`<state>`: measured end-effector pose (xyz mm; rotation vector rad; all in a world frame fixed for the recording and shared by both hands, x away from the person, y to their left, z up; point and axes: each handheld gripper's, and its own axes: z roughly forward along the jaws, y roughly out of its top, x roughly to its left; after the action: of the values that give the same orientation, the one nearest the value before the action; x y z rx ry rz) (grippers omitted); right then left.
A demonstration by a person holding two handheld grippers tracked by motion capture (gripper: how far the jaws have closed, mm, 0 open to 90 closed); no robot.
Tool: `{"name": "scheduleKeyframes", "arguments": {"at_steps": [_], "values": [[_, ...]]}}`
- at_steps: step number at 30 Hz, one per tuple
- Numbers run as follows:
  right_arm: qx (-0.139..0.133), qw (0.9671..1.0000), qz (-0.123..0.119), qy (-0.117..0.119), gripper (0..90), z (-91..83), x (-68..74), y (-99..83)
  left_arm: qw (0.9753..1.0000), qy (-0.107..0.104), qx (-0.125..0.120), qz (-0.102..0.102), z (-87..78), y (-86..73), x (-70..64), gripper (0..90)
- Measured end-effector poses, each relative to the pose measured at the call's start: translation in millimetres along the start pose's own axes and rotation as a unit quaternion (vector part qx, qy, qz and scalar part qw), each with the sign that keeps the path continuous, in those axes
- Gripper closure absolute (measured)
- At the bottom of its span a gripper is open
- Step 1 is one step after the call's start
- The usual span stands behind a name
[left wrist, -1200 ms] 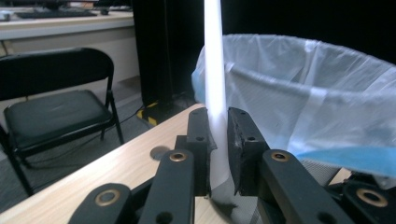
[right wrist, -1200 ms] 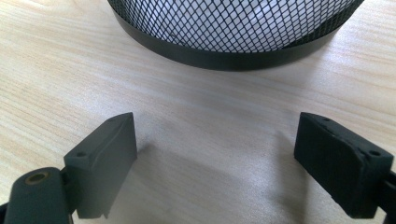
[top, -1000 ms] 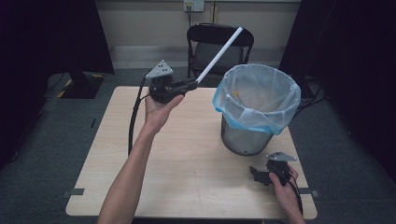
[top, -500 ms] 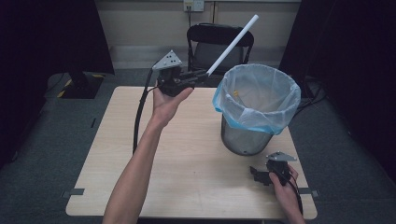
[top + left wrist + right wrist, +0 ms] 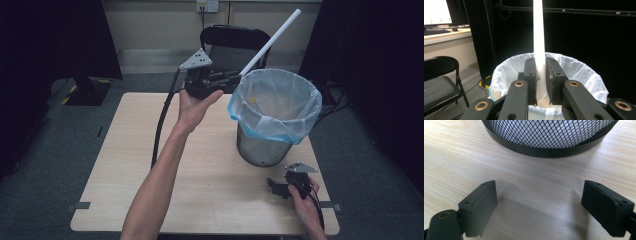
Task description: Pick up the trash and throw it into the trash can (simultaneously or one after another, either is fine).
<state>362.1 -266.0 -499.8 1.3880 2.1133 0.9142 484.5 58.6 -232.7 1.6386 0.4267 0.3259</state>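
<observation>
Bin: mesh wastebasket (image 5: pixel 264 150) near table's (image 5: pixel 125 200) right edge, lined with bag (image 5: pixel 274 107); small yellow scrap (image 5: pixel 252 100) inside.
Left gripper (image 5: pixel 231 80): jaws pinching white tube (image 5: pixel 539 37).
Right gripper (image 5: pixel 540 210): jaws spread, over table.

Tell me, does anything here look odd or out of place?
Nothing is spilled or broken. The one oddity is the long white tube, clamped at its lower end in the left gripper and sticking up at a slant beside the rim of the lined bin, not yet inside.
</observation>
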Motion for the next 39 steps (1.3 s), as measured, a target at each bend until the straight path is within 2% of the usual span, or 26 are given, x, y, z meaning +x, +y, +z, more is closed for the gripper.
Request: {"name": "scheduleKeyframes", "arguments": {"at_steps": [3, 7, 15, 18, 23, 37, 39], "values": [[0.000, 1.0000, 0.000, 0.000, 12.4, 0.0, 0.0, 0.0, 1.0000, -0.006, 0.003, 0.005, 4.8, 3.1, -2.7, 80.2], [0.000, 1.0000, 0.000, 0.000, 12.4, 0.0, 0.0, 0.0, 0.9998, -0.018, 0.001, -0.001, 11.5, 5.4, -5.2, 80.2], [0.000, 1.0000, 0.000, 0.000, 12.4, 0.0, 0.1, 0.0, 0.9994, -0.033, 0.011, -0.004, 26.2, 0.6, -6.3, 80.2], [0.000, 1.0000, 0.000, 0.000, 12.4, 0.0, 0.0, 0.0, 0.9992, -0.040, 0.007, -0.004, 29.9, 0.2, -7.9, 80.2], [0.000, 1.0000, 0.000, 0.000, 12.4, 0.0, 0.1, 0.0, 0.9988, -0.048, 0.014, -0.003, 40.9, 3.1, -11.5, 80.2], [0.000, 1.0000, 0.000, -0.001, 12.5, -0.5, 0.3, -0.5, 0.9973, -0.067, 0.032, -0.003, 54.4, 6.2, -19.5, 80.0], [0.000, 1.0000, 0.000, -0.001, 12.4, -0.5, 0.3, -0.5, 0.9962, -0.075, 0.043, 0.001, 59.4, 7.5, -21.4, 79.8]]}}
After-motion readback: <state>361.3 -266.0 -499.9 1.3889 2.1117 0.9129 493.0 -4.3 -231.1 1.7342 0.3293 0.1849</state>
